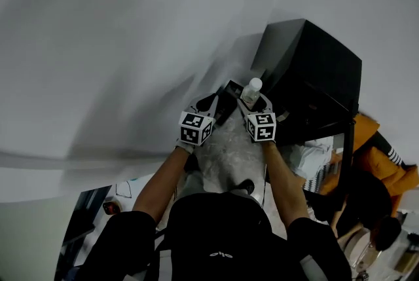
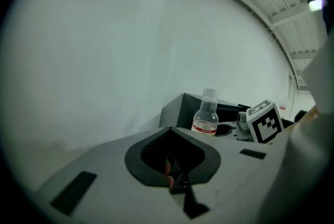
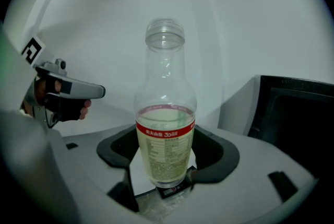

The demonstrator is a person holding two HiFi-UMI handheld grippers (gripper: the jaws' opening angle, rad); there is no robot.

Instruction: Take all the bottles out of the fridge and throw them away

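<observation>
A clear plastic bottle with no cap, a red-edged label and some pale liquid stands upright in my right gripper, which is shut on its base. From the head view the bottle rises just above the right gripper, in front of the black fridge. My left gripper hangs beside it on the left, jaws together with nothing between them. From the left gripper I see the bottle off to the right.
The black fridge stands to the right against a white wall. A pale crinkled plastic sheet lies below both grippers. A person in an orange jacket is at the lower right.
</observation>
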